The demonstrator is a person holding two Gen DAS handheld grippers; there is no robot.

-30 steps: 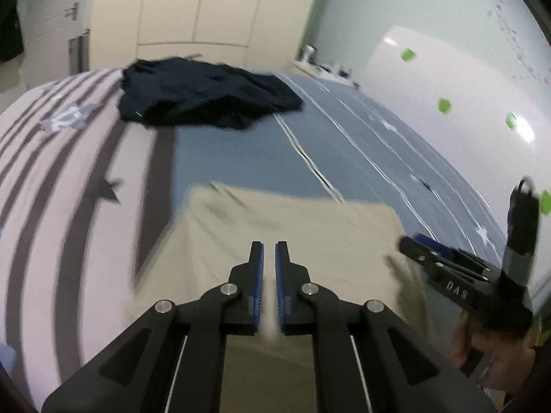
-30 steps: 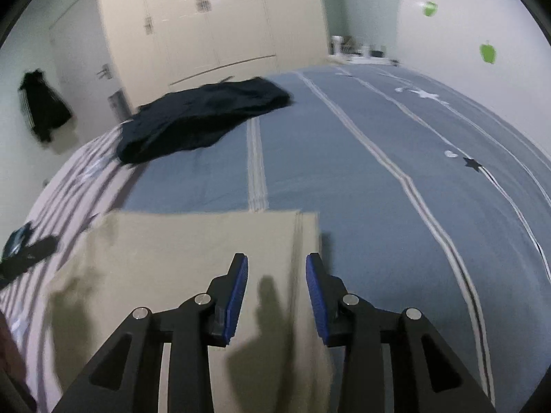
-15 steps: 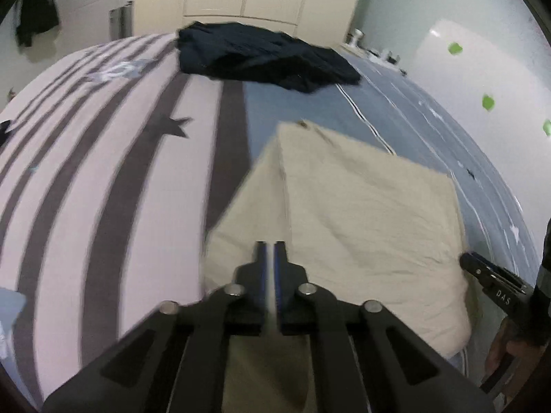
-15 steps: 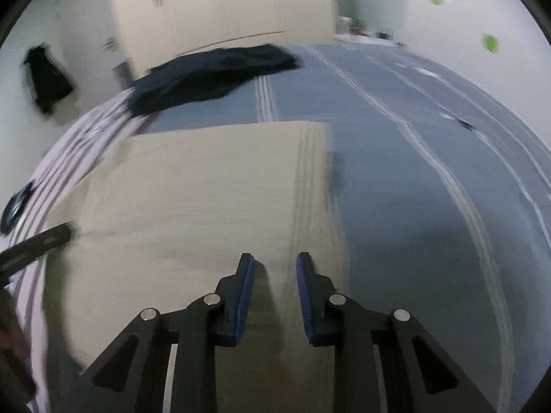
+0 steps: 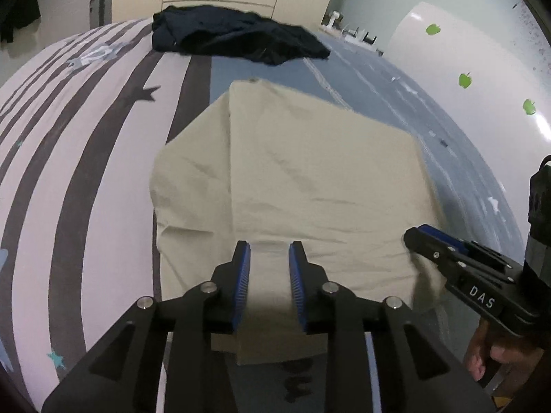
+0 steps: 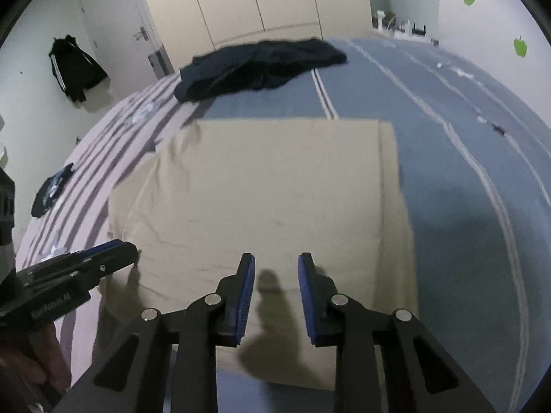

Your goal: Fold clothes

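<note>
A beige folded garment (image 5: 310,179) lies flat on the bed; it also shows in the right wrist view (image 6: 268,186). My left gripper (image 5: 268,251) is open just above the garment's near edge, holding nothing. My right gripper (image 6: 277,261) is open over the same near edge, empty; it shows at the right of the left wrist view (image 5: 430,241). The left gripper shows at the lower left of the right wrist view (image 6: 117,251). A dark navy garment (image 5: 234,34) lies crumpled at the far end of the bed, also in the right wrist view (image 6: 258,62).
The bed cover is striped pink and grey on the left (image 5: 86,137) and blue with white lines on the right (image 6: 465,137). Cream wardrobes (image 6: 258,0) stand behind the bed. A black jacket (image 6: 74,69) hangs on the wall. A small dark item (image 6: 51,192) lies on the stripes.
My left gripper was shut on the beige garment, carried its edge over and has opened, letting go. The right gripper opened wider. The garment now lies folded smaller.
</note>
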